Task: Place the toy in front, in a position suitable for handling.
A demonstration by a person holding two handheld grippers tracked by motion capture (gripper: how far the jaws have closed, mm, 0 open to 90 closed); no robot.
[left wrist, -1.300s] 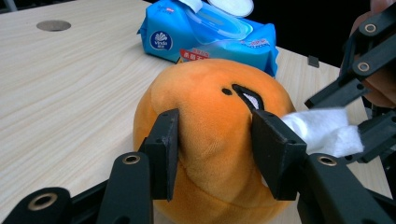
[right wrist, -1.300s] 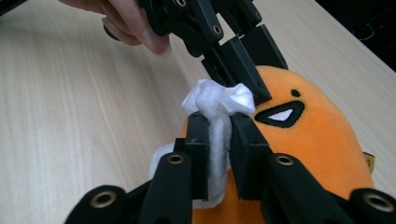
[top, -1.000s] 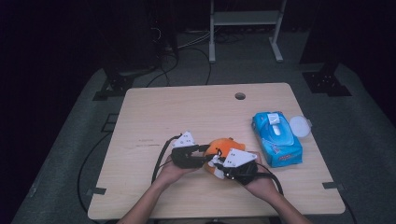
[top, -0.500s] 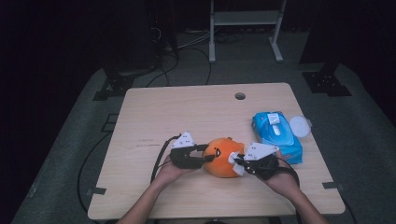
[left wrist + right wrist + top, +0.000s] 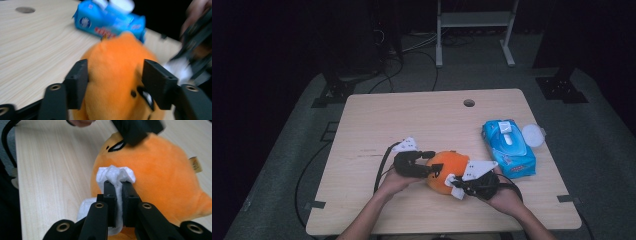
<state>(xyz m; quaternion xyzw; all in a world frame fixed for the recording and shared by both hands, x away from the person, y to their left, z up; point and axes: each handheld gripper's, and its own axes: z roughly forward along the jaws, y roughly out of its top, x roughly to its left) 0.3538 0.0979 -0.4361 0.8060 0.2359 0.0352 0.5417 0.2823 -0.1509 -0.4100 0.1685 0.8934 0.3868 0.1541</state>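
Note:
An orange round plush toy (image 5: 447, 167) rests on the wooden table (image 5: 422, 120) near its front edge. My left gripper (image 5: 432, 165) reaches in from the left with the toy (image 5: 117, 75) between its jaws. The jaws have just been opening, but both pads still press into the toy's sides. My right gripper (image 5: 118, 186) is shut on a crumpled white wipe (image 5: 115, 173) and holds it against the toy's lower front (image 5: 155, 170). In the high view the right gripper (image 5: 454, 185) sits at the toy's near right side.
A blue pack of wipes (image 5: 508, 147) lies to the right of the toy, with a round white lid (image 5: 532, 135) beside it at the table's right edge. A small round hole (image 5: 469, 103) is at the table's far side. Cables trail from both grippers.
The right gripper swung from over the toy out to its right side, then came back in a little toward its near right. The left hand stayed in place.

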